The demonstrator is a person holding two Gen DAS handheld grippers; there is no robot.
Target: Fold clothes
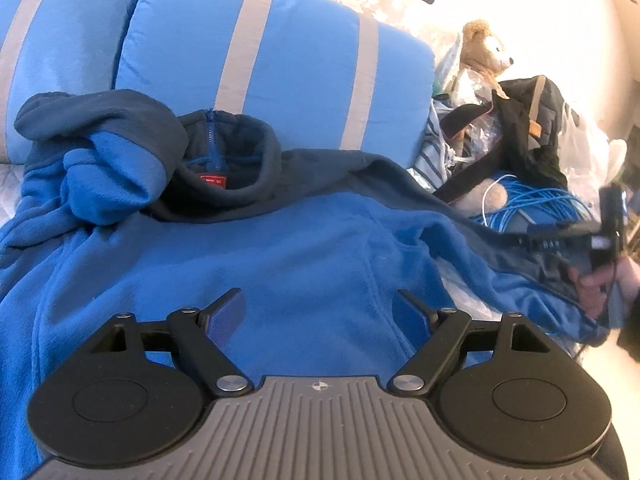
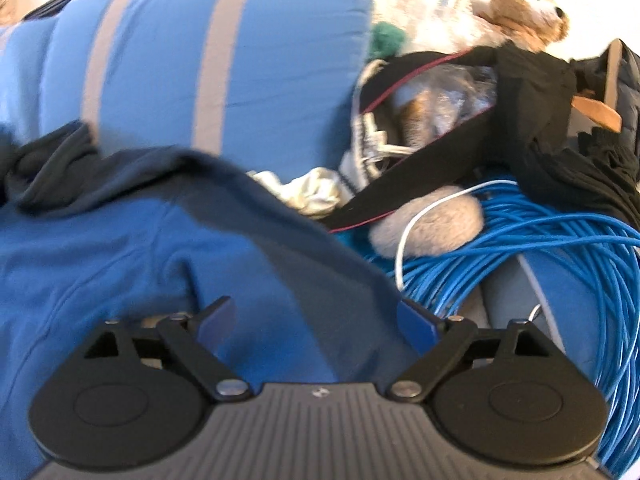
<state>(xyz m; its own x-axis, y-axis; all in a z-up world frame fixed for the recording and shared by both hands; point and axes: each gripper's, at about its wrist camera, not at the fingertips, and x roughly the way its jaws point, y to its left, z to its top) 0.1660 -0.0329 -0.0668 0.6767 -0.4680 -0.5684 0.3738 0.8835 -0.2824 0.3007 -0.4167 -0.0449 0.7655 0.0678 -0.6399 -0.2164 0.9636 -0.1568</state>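
Fleece jacket [image 1: 304,248] lies collar [image 1: 224,160] away; both hand-held grippers [image 1: 320,312] [image 2: 316,316] spread, released.

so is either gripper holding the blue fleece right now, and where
Nothing is held. The left gripper and right gripper are both open above the blue fleece, fingers spread.

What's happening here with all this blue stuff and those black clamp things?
A person holds a clamp-like tool in each hand over a blue fleece jacket spread in front of two striped pillows. Both the left tool and the right tool are open and gripping nothing. The right one hovers by the jacket's dark-edged side, next to a coil of blue cable.
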